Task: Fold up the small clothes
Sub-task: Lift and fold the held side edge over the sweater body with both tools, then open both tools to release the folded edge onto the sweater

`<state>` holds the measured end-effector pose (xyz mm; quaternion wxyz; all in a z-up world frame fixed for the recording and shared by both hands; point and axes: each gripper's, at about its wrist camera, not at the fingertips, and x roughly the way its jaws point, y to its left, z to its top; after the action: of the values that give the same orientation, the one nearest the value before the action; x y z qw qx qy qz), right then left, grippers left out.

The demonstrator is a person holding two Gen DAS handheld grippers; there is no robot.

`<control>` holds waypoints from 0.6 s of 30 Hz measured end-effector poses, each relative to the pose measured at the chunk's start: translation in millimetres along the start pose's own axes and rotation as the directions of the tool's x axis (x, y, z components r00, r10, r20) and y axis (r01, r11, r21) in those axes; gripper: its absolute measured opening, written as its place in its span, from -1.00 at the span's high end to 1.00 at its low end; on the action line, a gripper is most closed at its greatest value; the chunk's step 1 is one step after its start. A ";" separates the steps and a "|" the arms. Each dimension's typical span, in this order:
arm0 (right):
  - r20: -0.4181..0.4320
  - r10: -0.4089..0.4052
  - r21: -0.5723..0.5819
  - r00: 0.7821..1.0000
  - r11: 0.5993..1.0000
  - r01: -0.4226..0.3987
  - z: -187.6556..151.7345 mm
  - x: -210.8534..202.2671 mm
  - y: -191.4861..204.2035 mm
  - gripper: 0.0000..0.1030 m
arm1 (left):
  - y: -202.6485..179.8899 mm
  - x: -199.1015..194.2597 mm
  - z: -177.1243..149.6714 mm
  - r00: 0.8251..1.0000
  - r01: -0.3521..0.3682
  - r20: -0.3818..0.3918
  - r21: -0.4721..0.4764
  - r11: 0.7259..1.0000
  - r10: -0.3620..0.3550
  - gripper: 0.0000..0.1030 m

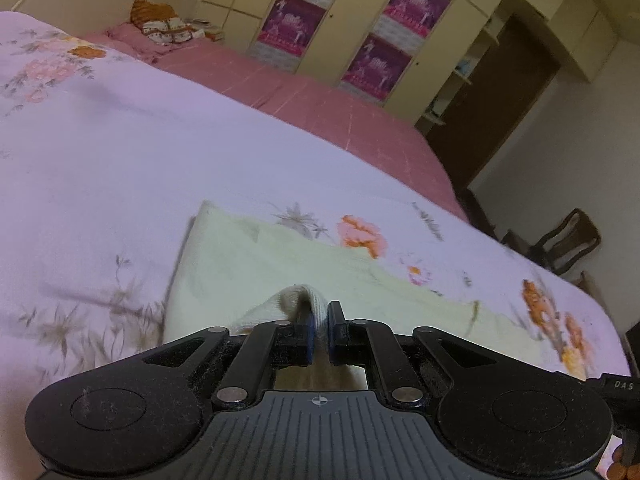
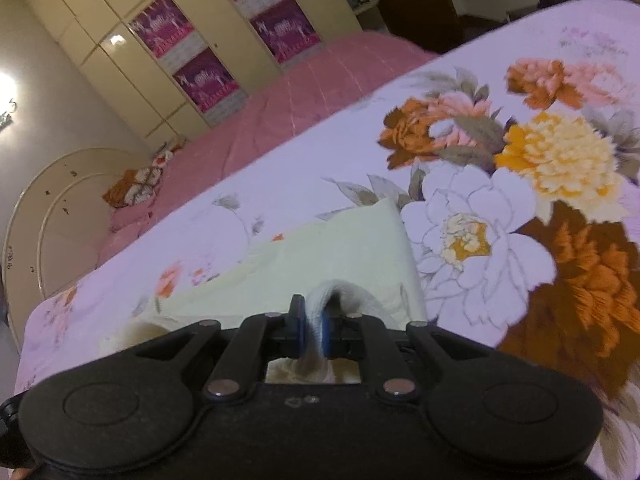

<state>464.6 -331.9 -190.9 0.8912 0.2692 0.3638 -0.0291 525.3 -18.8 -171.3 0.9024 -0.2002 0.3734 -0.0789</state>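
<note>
A small pale cream garment (image 1: pixel 256 264) lies spread on the lilac floral bedspread (image 1: pixel 120 152). My left gripper (image 1: pixel 319 326) is shut on a bunched fold of its near edge, lifted into a small hump. In the right wrist view the same cream garment (image 2: pixel 320 260) lies ahead, and my right gripper (image 2: pixel 314 330) is shut on another bunched fold of its near edge. Both pinched folds stand up between the blue pads.
The bedspread (image 2: pixel 500 208) covers a bed with a pink sheet (image 1: pixel 320 96) beyond. Pillows and folded clothes (image 1: pixel 168 26) lie by the headboard. A cream wardrobe (image 1: pixel 360 20) with purple posters stands behind. A dark chair (image 1: pixel 568 240) is at the bed's right.
</note>
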 end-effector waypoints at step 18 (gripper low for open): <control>0.075 -0.075 -0.048 0.994 0.996 0.078 31.0 24.6 -5.6 -0.12 | 5.9 4.4 18.7 0.997 -0.069 0.045 0.137 0.988 0.064 -0.57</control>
<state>500.8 -348.6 -191.5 0.9088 0.2309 0.3417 -0.0636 541.6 -9.1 -164.7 0.9236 -0.1263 0.3551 -0.0704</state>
